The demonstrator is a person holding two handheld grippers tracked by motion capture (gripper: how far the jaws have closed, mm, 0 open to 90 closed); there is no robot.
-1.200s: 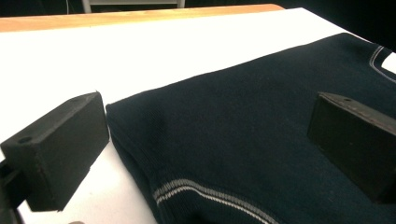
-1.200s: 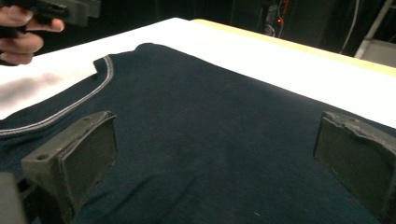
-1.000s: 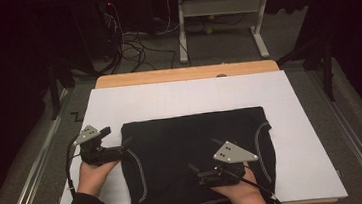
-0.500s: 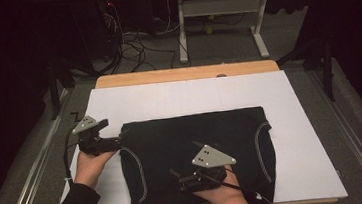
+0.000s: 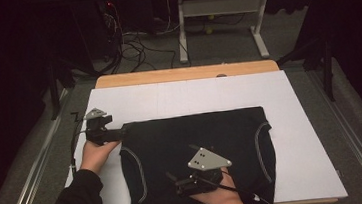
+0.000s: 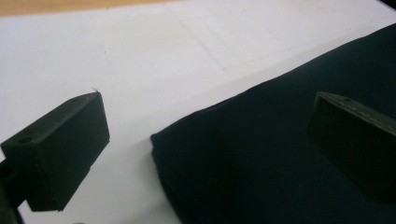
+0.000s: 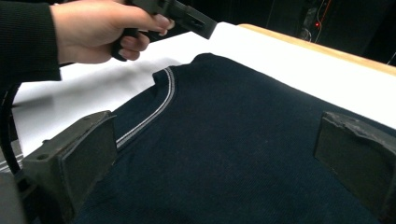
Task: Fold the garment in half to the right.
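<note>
Nearest to the person, the right gripper (image 5: 177, 181) hangs over the near part of the dark garment (image 5: 198, 145); its jaws stand wide apart with only cloth below them, and they hold nothing; the garment lies flat on the white board (image 5: 296, 121), with pale stitched seams curving along its left and right sides. A little farther, at the left, the left gripper (image 5: 122, 133) sits at the far left corner of the garment (image 6: 280, 154); its jaws are also wide, one over the white board (image 6: 140, 56) and one over the cloth. Behind the board a strip of wooden table edge (image 5: 186, 74) shows.
</note>
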